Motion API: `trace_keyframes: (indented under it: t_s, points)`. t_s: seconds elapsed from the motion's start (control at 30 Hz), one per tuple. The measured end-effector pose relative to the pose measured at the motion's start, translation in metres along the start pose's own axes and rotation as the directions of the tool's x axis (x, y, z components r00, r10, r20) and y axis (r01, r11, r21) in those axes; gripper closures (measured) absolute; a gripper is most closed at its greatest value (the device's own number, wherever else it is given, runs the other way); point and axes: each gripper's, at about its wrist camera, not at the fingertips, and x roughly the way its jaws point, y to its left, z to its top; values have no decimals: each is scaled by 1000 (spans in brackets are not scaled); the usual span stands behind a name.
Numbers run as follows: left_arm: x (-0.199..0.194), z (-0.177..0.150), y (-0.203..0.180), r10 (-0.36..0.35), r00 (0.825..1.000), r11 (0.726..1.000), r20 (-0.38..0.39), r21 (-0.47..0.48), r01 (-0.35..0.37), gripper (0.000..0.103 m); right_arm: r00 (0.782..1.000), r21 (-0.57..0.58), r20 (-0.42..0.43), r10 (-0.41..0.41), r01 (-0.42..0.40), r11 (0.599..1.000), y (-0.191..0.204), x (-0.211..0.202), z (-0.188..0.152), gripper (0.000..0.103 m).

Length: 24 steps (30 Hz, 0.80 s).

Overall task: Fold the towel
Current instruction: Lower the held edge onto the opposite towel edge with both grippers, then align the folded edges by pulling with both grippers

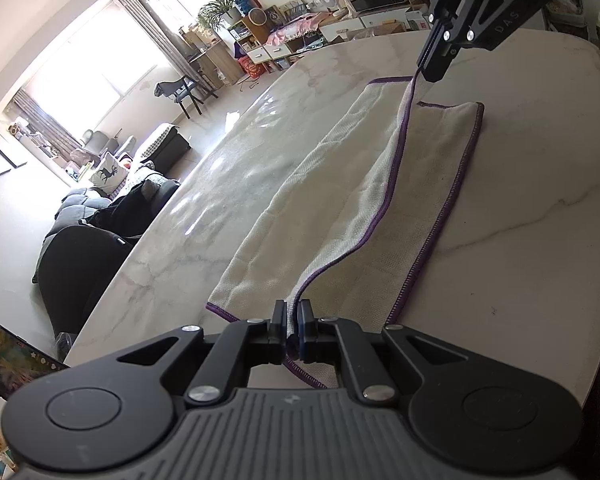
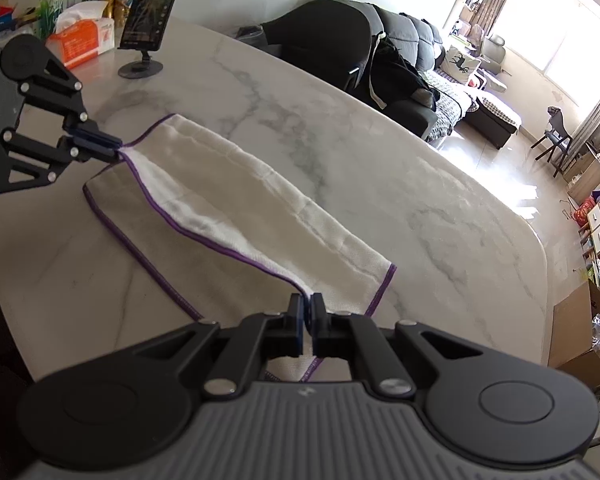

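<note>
A white towel (image 1: 340, 200) with a purple hem lies on the marble table (image 1: 520, 220), its upper layer lifted and draped over the lower one. My left gripper (image 1: 294, 312) is shut on one corner of the lifted edge. My right gripper (image 1: 426, 72) is shut on the other corner at the far end. In the right wrist view the towel (image 2: 236, 192) stretches between my right gripper (image 2: 309, 306), shut on the near corner, and my left gripper (image 2: 118, 148), shut on the far corner. The purple edge hangs taut between them, a little above the table.
A phone on a stand (image 2: 148, 12), an orange tissue pack (image 2: 84, 36) and snacks sit at the table's end behind the left gripper. A black chair (image 2: 324, 36) stands at the table's far edge. Sofas and shelves lie beyond.
</note>
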Motion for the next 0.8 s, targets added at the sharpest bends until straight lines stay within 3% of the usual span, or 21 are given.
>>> trace_keyframes:
  t_s: [0.8]
  points:
    - [-14, -15, -14, -42, 999, 999, -28, 3, 42, 98, 997, -17, -50, 55, -55, 998, 11, 4, -17, 98]
